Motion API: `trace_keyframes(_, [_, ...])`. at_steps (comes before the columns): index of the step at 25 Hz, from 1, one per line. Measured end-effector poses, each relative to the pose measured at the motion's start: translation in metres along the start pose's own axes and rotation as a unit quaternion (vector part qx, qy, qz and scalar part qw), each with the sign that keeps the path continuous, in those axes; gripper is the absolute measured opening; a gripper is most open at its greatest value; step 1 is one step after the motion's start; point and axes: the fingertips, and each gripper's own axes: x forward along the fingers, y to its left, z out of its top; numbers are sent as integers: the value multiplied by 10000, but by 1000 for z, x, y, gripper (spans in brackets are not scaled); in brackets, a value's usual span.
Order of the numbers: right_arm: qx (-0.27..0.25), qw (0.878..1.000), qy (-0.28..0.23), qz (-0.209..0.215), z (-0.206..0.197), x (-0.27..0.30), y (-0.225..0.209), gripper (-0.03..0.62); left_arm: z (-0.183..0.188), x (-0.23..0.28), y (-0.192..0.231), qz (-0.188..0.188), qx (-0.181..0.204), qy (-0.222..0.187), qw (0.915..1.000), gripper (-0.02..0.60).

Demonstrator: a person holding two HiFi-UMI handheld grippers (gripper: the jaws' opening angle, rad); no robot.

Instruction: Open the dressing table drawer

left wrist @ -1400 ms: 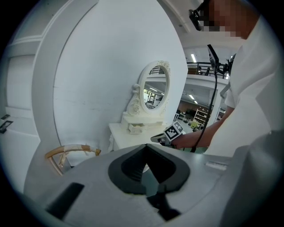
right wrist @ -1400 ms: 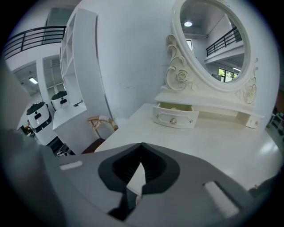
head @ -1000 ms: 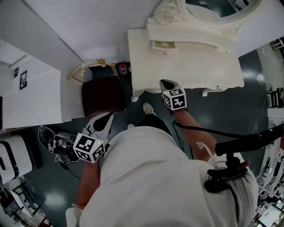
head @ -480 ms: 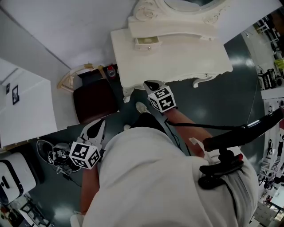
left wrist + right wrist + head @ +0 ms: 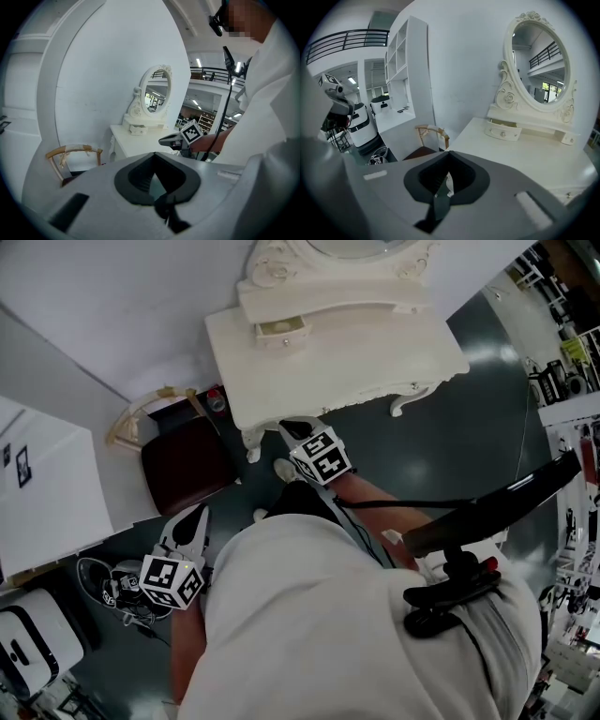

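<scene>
The right hand-held gripper (image 5: 296, 430) has shifted leftward before the dressing table (image 5: 356, 367).

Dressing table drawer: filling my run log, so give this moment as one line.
small white knobbed drawer: untouched | right gripper: shut, empty, at white dressing table front edge | left gripper: shut, empty

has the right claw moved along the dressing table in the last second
Yes. In the head view the right claw has slid left along the dressing table's front edge, closer to its left front leg.
</scene>
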Motion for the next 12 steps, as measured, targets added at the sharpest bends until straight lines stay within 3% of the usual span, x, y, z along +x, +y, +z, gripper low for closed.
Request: trace_keyframes(12, [-62, 10000, -15, 9, -8, -21, 9, 0, -12, -9, -18, -44, -9, 7, 10000, 2])
